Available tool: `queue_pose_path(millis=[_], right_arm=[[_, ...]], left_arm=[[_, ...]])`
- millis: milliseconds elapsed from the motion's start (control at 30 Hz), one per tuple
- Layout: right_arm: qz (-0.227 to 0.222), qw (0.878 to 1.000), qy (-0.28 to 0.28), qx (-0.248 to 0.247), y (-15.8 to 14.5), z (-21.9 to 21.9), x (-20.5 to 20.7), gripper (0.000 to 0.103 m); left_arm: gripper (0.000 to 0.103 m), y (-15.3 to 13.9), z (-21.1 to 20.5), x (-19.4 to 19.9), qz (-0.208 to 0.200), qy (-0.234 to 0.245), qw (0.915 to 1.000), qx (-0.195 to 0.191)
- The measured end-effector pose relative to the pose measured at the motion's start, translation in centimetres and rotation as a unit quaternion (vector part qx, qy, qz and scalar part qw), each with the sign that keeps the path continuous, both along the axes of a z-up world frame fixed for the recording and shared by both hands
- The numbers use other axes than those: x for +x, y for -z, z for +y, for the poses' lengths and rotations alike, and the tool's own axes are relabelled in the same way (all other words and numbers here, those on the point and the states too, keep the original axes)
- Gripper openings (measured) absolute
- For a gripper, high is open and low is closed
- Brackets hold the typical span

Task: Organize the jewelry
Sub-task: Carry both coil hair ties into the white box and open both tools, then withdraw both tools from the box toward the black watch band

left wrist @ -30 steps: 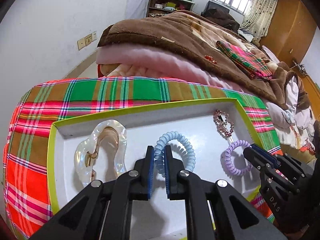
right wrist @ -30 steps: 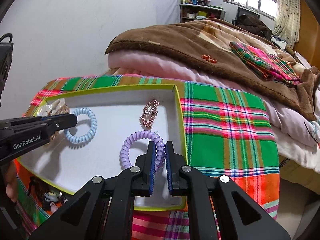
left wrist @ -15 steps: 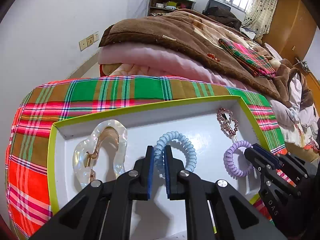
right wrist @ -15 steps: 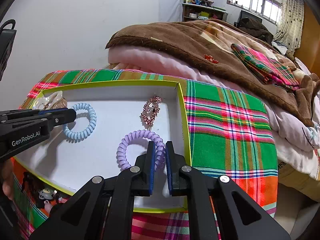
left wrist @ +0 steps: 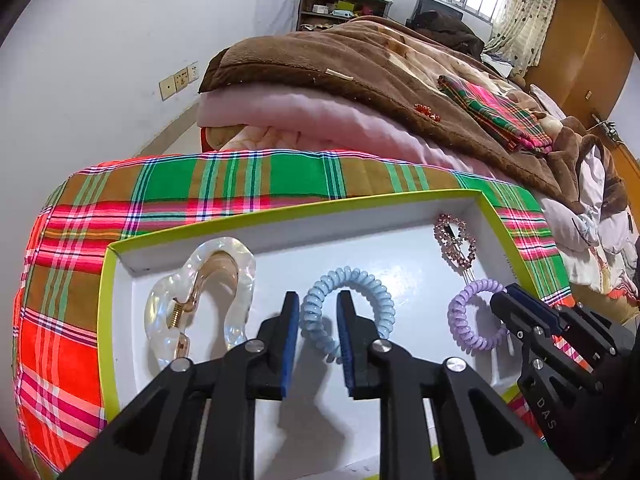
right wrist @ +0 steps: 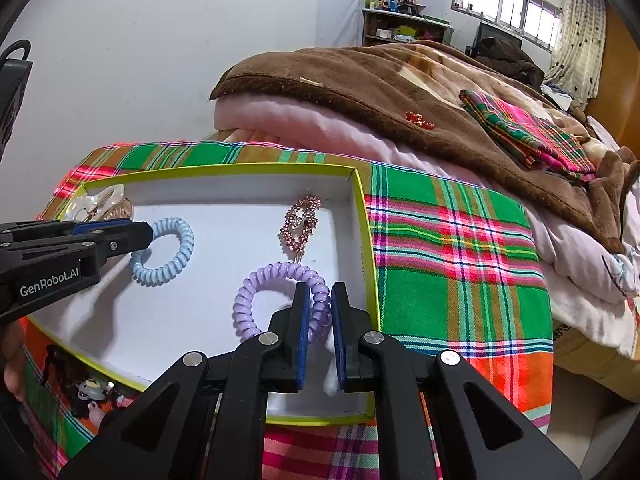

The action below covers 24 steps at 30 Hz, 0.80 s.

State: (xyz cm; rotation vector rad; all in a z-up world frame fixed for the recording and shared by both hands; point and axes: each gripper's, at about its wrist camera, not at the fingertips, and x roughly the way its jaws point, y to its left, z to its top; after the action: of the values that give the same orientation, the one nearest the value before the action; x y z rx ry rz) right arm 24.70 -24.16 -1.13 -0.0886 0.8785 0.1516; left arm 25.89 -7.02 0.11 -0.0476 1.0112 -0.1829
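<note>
A white tray with a lime rim (left wrist: pixel 105 288) (right wrist: pixel 366 216) lies on a plaid cloth. In it are a clear claw clip (left wrist: pixel 208 296) (right wrist: pixel 102 200), a blue coil hair tie (left wrist: pixel 360 286) (right wrist: pixel 176 256), a purple coil hair tie (left wrist: pixel 468 320) (right wrist: pixel 256 296) and a pink rhinestone clip (left wrist: pixel 456 240) (right wrist: pixel 300 220). My left gripper (left wrist: pixel 318 312) (right wrist: pixel 148 232) is open, its fingers either side of the blue tie's left coil. My right gripper (right wrist: pixel 319 304) (left wrist: pixel 506 294) has opened slightly around the purple tie's right coil.
The plaid cloth (right wrist: pixel 452 248) covers a stool or low table. Behind it a bed carries a brown blanket (left wrist: pixel 360 64), pink bedding, a folded plaid cloth (right wrist: pixel 524 128) and a small red ornament (right wrist: pixel 418 119). A small cartoon keychain (right wrist: pixel 86 392) lies by the tray's near edge.
My left gripper has opened and let go of the blue hair tie. My right gripper has loosened its hold on the purple tie. Both ties now lie in the tray.
</note>
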Motion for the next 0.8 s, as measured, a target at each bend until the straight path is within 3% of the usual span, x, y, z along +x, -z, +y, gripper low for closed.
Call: queue_pose_path(millis=[200,800], right_arm=[[-0.005,1.0,0.0,0.011,-0.3,-0.1,-0.2,0.016],[-0.023,1.0,0.003,0.012,-2.1,0.1,-1.6,0.018]], left_arm=[[0.032,-0.2,0.2,-0.2,0.0,-0.002,1.0,-0.005],[0.044,-2.2,0.4,-1.8,-0.02,0.001,0.9997,-0.016]])
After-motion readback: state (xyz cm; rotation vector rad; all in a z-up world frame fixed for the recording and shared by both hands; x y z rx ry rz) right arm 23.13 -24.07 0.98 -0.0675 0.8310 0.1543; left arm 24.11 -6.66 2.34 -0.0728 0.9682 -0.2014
